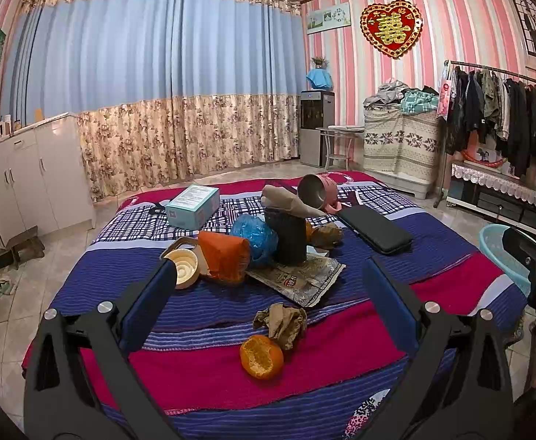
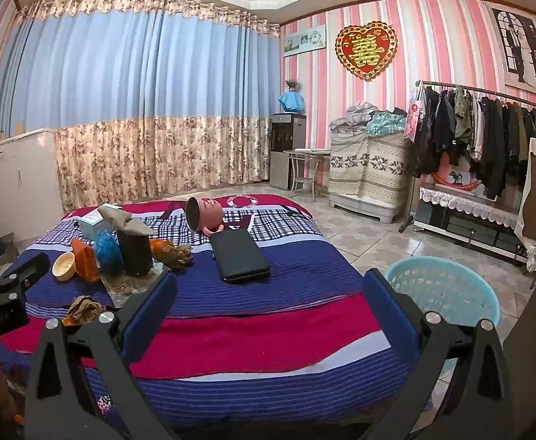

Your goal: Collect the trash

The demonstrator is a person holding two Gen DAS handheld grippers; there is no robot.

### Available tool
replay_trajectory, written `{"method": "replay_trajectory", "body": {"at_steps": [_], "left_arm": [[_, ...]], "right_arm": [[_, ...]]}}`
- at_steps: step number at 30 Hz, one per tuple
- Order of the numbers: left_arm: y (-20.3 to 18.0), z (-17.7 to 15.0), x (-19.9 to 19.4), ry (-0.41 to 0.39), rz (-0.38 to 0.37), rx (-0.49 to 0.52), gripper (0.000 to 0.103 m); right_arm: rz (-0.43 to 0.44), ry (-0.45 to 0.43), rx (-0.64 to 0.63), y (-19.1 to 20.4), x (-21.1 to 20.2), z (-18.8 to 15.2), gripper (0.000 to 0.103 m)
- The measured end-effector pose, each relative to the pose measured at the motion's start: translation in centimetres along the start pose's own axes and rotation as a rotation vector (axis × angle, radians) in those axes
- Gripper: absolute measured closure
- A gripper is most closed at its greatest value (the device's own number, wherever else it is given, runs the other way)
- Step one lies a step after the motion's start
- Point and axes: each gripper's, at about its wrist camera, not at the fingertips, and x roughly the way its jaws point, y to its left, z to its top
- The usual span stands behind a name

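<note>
Trash lies on a striped bedspread (image 1: 433, 256). Nearest in the left wrist view are a half-peeled orange (image 1: 260, 356) and a crumpled brown paper (image 1: 282, 322). Behind them are a foil wrapper (image 1: 301, 278), an orange packet (image 1: 226, 256), a blue plastic bag (image 1: 255, 236), a cream lid (image 1: 185, 267) and a dark cup (image 1: 290, 238) with brown paper on top. My left gripper (image 1: 268, 286) is open and empty above the orange. My right gripper (image 2: 270, 295) is open and empty over the bed's right part. A light blue basket (image 2: 447, 293) stands on the floor to the right.
A pink mug (image 1: 319, 190) lies on its side at the far end, next to a black case (image 1: 376, 229) and a teal box (image 1: 193, 205). White cabinets (image 1: 29, 179) stand left. A clothes rack (image 1: 502, 110) and a covered chest (image 1: 400, 143) stand right.
</note>
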Motion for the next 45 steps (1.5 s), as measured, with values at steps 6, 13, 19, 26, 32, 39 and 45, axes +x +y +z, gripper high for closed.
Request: {"method": "replay_trajectory", "body": {"at_steps": [6,13,19,26,32,39,45], "left_arm": [[0.0,-0.2,0.3,0.005,-0.002,-0.001,0.005],[0.0,-0.4,0.6,0.010,-0.003,-0.004,0.005],[0.1,-0.7,1.0,0.012,0.002,-0.005,0.005],[0.3,-0.7,1.2,0.017,0.000,-0.006,0.005],[0.2,-0.7,1.2,0.017,0.001,-0.006,0.005],[0.3,-0.7,1.2,0.017,0.001,-0.007,0.005],[0.3,-0.8,1.2,0.019,0.002,-0.008,0.005]], "right_arm": [[-0.001,0.002,-0.001,0.1,0.1,-0.2,0.004],[-0.001,0.001,-0.003,0.2,0.1,-0.2,0.004],[-0.001,0.003,-0.003,0.2,0.2,-0.1,0.004],[-0.001,0.005,-0.003,0.2,0.2,-0.2,0.004],[-0.002,0.004,-0.004,0.3,0.2,-0.2,0.004],[-0.001,0.005,-0.005,0.3,0.2,-0.2,0.004],[-0.001,0.005,-0.006,0.3,0.2,-0.2,0.004]]}}
